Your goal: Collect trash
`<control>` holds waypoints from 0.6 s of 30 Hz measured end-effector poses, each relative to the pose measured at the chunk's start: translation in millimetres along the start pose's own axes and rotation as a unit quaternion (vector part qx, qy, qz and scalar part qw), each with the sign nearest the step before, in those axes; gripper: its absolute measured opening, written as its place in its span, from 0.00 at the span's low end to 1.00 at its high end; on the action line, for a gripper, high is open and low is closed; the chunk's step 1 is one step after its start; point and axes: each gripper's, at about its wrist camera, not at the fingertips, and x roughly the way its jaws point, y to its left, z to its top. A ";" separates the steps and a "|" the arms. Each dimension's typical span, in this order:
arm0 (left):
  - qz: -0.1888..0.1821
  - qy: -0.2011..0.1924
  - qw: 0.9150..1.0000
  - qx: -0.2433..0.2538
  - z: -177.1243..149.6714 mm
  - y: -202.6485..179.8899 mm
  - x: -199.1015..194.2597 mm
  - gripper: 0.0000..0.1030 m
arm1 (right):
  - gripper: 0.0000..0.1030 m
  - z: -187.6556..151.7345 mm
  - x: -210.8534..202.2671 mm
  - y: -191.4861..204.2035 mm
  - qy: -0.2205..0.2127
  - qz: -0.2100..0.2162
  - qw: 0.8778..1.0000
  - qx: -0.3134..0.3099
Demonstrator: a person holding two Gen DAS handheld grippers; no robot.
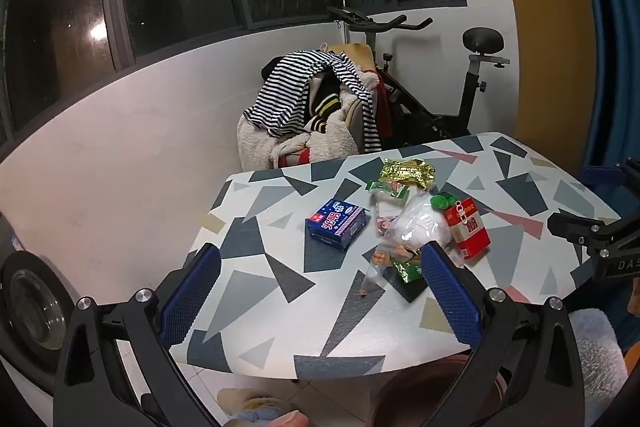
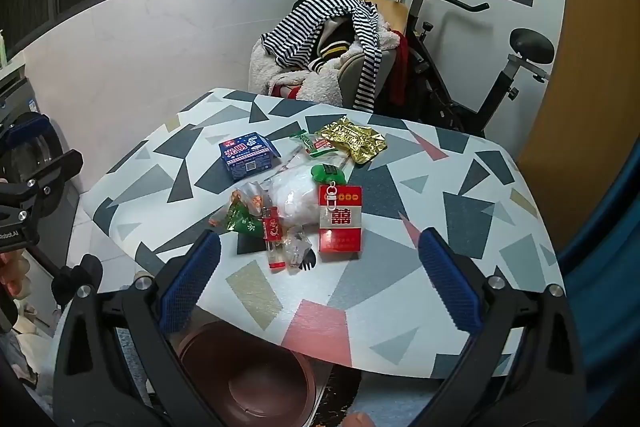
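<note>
Trash lies in a heap on the patterned table (image 2: 460, 219): a blue carton (image 2: 247, 155), a gold foil bag (image 2: 354, 139), a crumpled clear plastic bag (image 2: 298, 199), a red box (image 2: 341, 223) and small wrappers (image 2: 276, 235). The same heap shows in the left wrist view: blue carton (image 1: 337, 223), gold bag (image 1: 408, 173), clear bag (image 1: 418, 225), red box (image 1: 468, 229). My left gripper (image 1: 320, 291) is open above the table's near edge, nothing between its blue pads. My right gripper (image 2: 320, 279) is open too, short of the red box, holding nothing.
A brown round bin (image 2: 248, 375) stands on the floor under the table's near edge. Behind the table is a chair piled with clothes (image 2: 332, 47) and an exercise bike (image 2: 472, 67). A washing machine (image 1: 32, 307) stands at the left.
</note>
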 end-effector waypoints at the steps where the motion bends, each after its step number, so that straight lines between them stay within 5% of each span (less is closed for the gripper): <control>1: -0.002 0.000 1.000 -0.002 0.0 0.7 0.0 0.95 | 0.95 -0.1 0.2 0.5 0.000 -0.001 1.000 -0.001; 18: 0.011 0.000 1.000 0.007 -1.6 2.1 2.8 0.95 | 0.95 1.4 -0.9 -0.4 0.001 -0.010 1.000 -0.011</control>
